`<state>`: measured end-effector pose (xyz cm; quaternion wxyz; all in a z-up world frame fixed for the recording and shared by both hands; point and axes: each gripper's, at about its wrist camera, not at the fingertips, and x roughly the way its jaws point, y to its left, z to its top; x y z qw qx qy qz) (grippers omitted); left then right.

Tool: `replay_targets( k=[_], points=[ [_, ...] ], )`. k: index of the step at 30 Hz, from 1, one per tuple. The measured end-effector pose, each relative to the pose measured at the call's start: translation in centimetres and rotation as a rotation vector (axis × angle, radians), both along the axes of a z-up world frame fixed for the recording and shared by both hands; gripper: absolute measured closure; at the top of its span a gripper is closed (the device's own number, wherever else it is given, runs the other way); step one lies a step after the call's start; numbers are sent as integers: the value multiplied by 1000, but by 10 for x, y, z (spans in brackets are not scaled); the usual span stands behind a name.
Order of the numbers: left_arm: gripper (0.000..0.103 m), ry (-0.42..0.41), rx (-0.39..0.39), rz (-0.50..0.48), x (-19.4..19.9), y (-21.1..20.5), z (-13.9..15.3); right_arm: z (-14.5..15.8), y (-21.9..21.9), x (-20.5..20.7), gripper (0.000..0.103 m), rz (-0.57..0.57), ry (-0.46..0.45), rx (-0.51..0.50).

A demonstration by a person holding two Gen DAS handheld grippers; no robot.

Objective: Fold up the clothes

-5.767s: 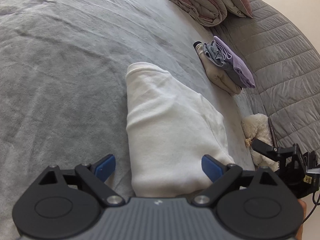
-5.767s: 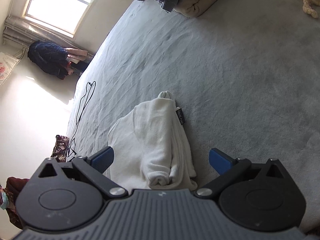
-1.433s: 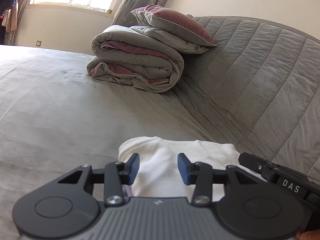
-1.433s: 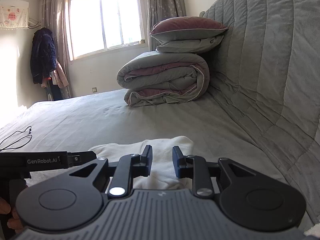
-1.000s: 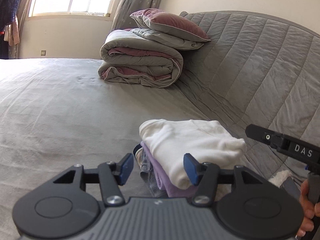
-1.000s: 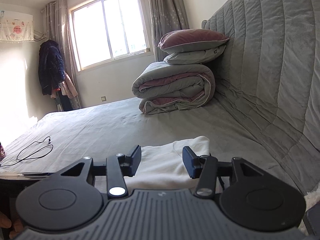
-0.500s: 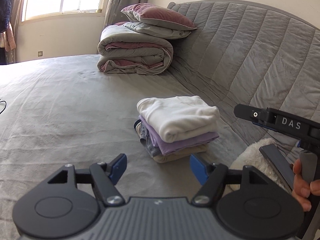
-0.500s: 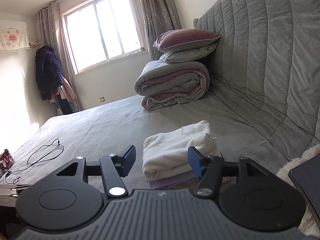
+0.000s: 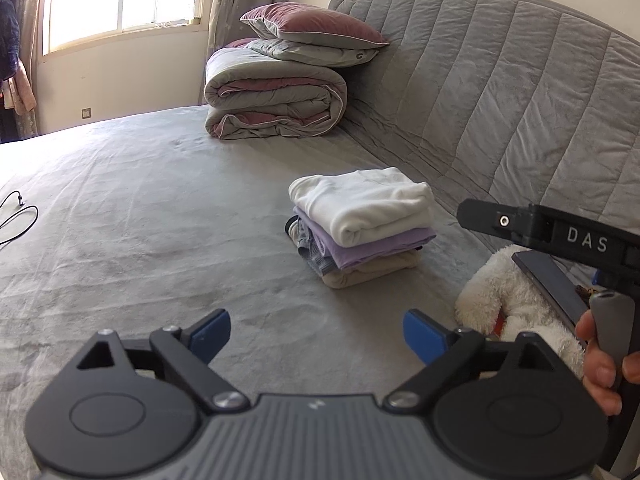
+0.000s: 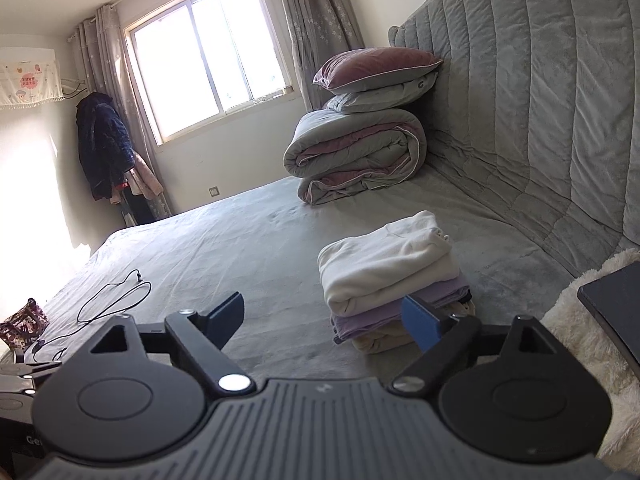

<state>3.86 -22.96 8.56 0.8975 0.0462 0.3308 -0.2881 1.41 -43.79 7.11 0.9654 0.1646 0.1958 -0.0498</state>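
A folded white garment [image 9: 362, 204] [image 10: 386, 266] lies on top of a stack of folded clothes, above a lilac piece [image 9: 372, 246] and a beige one [image 9: 372, 270], on the grey bed [image 9: 160, 208]. My left gripper [image 9: 318, 334] hangs open over bare bedding, well short of the stack and holding nothing. My right gripper [image 10: 332, 314] is open too, its right fingertip [image 10: 420, 320] in front of the stack's near edge. In the left wrist view the right tool's black arm [image 9: 540, 228] and a hand [image 9: 600, 356] show at the right.
A rolled duvet [image 9: 276, 110] with two pillows [image 9: 316, 34] sits by the quilted headboard [image 9: 500, 100]. A white plush toy [image 9: 504, 304] and a dark flat device [image 9: 548, 284] lie right of the stack. A black cable [image 10: 108, 296] and a small patterned bag [image 10: 24, 322] are at the bed's left side.
Both grippers let go of the white garment on top of the stack, opened wide and drew back from it. The stack now lies farther off in both views.
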Motion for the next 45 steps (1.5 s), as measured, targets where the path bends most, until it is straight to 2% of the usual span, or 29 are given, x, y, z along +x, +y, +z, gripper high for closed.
replay_targets(
  k=[4, 11, 15, 22, 32, 37, 45],
  points=[
    [3, 8, 17, 6, -8, 13, 0, 1, 15, -6, 0, 10, 20, 9],
    [1, 6, 67, 20, -22, 38, 1, -1, 38, -12, 0, 7, 97, 67],
    [1, -24, 101, 35, -31, 55, 2, -5, 53, -12, 0, 16, 145, 106],
    [1, -11, 123, 83, -34, 90, 0, -12, 84, -13, 0, 52, 163, 127],
    [1, 3, 122, 258, -28, 153, -16, -27, 140, 2, 0, 161, 197, 99],
    [1, 50, 92, 340, -23, 189, -29, -38, 162, 9, 0, 209, 221, 99],
    [1, 100, 91, 474, -15, 243, -59, -58, 192, 17, 0, 280, 262, 106]
  ],
)
